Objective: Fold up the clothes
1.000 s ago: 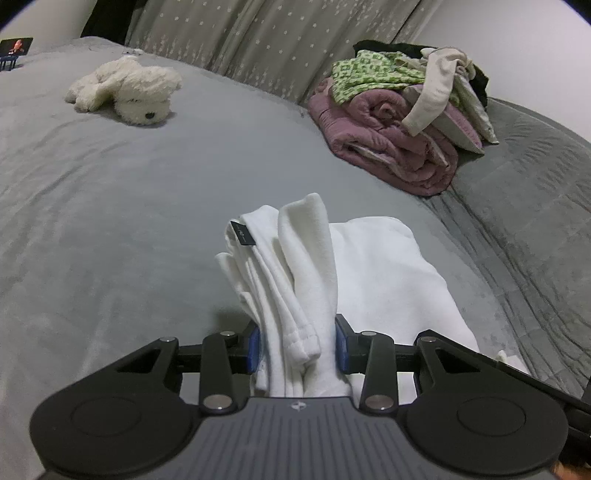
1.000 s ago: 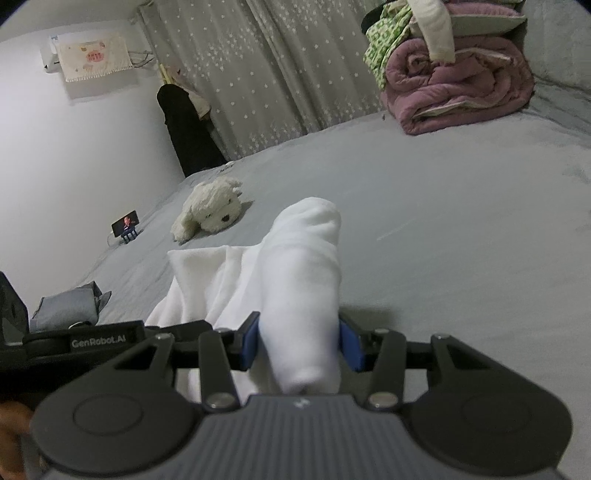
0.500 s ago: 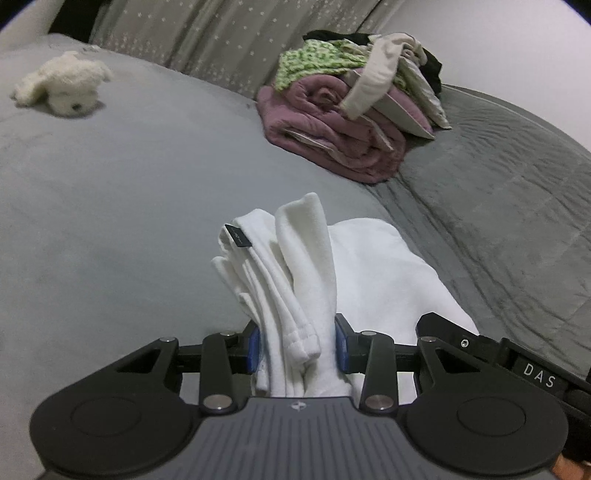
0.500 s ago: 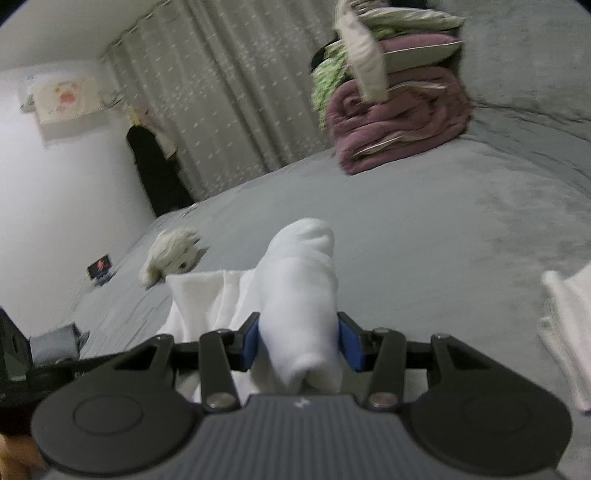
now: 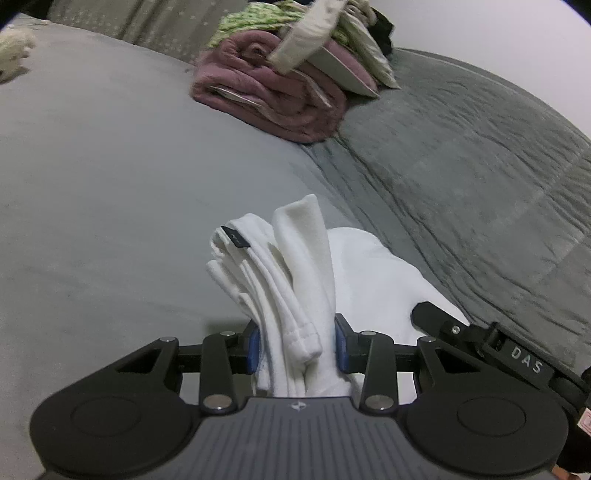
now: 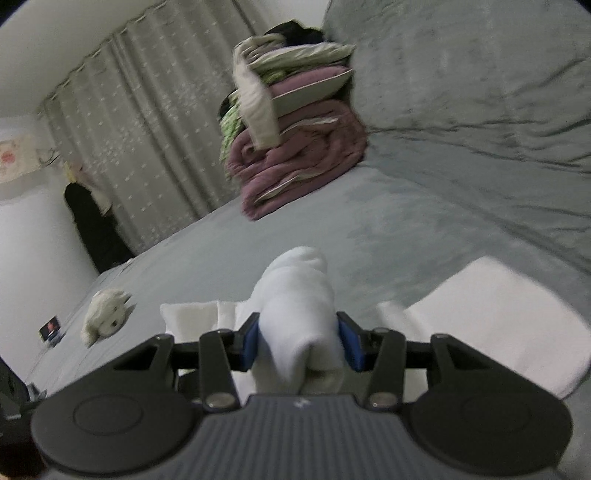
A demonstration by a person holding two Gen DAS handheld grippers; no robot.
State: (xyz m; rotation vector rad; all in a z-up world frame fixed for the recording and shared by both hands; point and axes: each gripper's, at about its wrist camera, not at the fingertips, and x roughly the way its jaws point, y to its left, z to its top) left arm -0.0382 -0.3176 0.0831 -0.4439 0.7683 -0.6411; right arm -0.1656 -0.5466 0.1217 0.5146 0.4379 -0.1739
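Folded white cotton garment (image 5: 295, 280) carried above the grey bedspread (image 5: 110, 184), clamped in both grippers.

Left gripper (image 5: 298, 349) pinched on bunched edge layers, right gripper (image 6: 301, 341) on a rolled fold. Risk, judged: loose layers slipping, fold unravelling if pulled apart. Versus earlier: swung toward purple rolled blanket pile (image 6: 295, 166); second folded white cloth (image 6: 498, 317) now in right view.

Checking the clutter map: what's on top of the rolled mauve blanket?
On the mauve blanket lies a heap of clothes: a green-patterned piece, a beige garment draped down its front, something black at the very top. What lies deeper in the heap is covered.
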